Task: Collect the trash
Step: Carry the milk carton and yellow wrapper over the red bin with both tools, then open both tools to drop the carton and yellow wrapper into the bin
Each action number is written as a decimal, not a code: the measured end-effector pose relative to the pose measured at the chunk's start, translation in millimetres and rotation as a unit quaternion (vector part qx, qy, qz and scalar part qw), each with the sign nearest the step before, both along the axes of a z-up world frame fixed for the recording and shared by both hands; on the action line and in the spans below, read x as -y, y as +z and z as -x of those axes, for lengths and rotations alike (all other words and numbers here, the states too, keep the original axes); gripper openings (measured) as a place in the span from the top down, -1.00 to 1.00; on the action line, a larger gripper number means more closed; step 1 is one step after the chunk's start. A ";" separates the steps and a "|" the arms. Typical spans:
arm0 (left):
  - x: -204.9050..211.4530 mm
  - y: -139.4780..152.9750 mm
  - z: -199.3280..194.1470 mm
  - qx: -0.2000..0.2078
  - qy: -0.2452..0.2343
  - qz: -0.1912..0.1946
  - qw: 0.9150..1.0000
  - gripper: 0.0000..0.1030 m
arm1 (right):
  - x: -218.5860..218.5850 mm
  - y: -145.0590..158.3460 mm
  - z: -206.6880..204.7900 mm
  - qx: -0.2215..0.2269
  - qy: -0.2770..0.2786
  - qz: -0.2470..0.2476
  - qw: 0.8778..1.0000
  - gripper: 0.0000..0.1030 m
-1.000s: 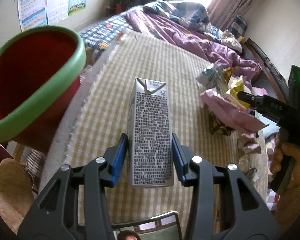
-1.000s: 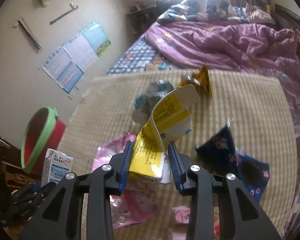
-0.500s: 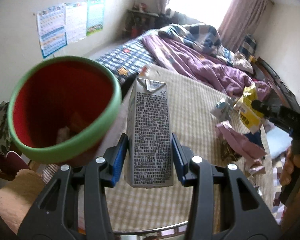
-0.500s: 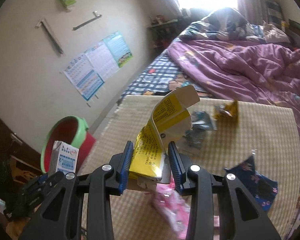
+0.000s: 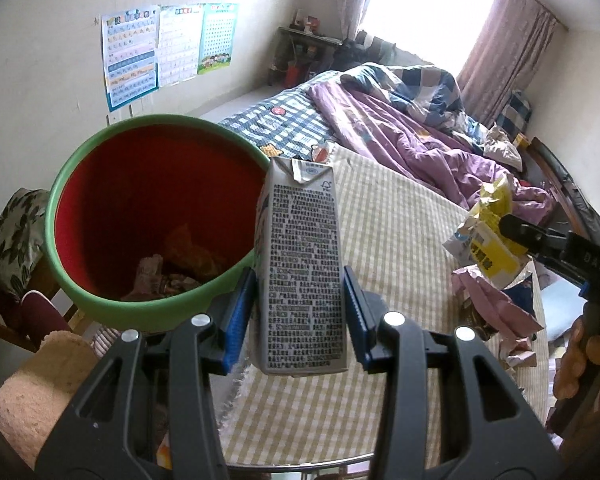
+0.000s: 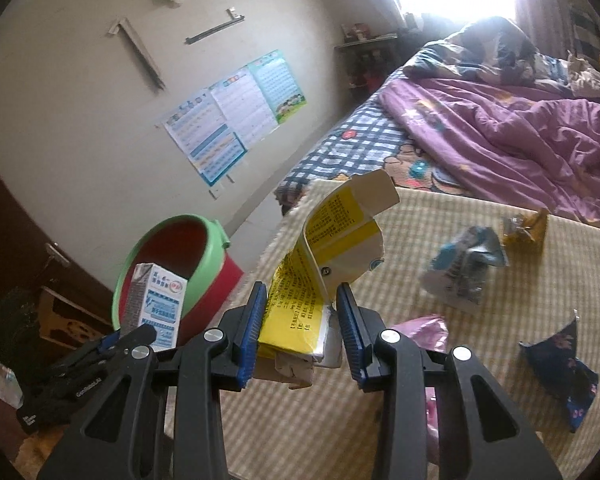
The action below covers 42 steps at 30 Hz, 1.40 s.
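Note:
My left gripper (image 5: 300, 312) is shut on a grey and white milk carton (image 5: 301, 264), held upright in the air beside the rim of a red bin with a green rim (image 5: 100, 168); crumpled trash lies at the bin's bottom. In the right wrist view the same milk carton (image 6: 156, 304) hangs in front of the red bin (image 6: 216, 264). My right gripper (image 6: 301, 324) is shut on a torn yellow carton (image 6: 335, 248), lifted above the checked tablecloth (image 6: 479, 380). That yellow carton (image 5: 487, 236) also shows at the right of the left wrist view.
On the checked cloth lie a blue-white wrapper (image 6: 463, 268), a gold wrapper (image 6: 527, 226), a pink bag (image 6: 423, 330) and a dark blue bag (image 6: 563, 364). A bed with a purple quilt (image 5: 399, 128) stands behind. A person's hand (image 5: 579, 356) holds the right gripper. A chair (image 5: 16, 240) stands left of the bin.
Both grippers rose and swung left toward the bin with their cartons. The milk carton now hangs at the bin's rim, and the bin's inside has come into view.

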<state>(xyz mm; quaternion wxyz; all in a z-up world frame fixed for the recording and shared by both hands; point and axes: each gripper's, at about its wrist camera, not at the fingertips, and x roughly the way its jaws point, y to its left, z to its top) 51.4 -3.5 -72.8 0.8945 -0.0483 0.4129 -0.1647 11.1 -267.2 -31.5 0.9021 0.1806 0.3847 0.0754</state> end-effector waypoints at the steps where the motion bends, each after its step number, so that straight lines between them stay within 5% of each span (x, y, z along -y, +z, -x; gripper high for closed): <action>1: -1.0 1.6 -0.1 0.003 0.002 0.001 1.000 0.20 | -3.5 0.4 -0.4 0.001 0.004 -0.001 1.000 0.31; 23: -53.1 12.8 -4.2 0.023 0.087 -0.015 0.996 0.20 | -89.8 -5.1 -29.8 0.005 0.115 -0.024 0.993 0.31; 42: -82.9 6.5 -17.5 0.011 0.133 -0.020 0.991 0.29 | -169.5 -0.6 -67.7 0.028 0.211 0.028 0.977 0.31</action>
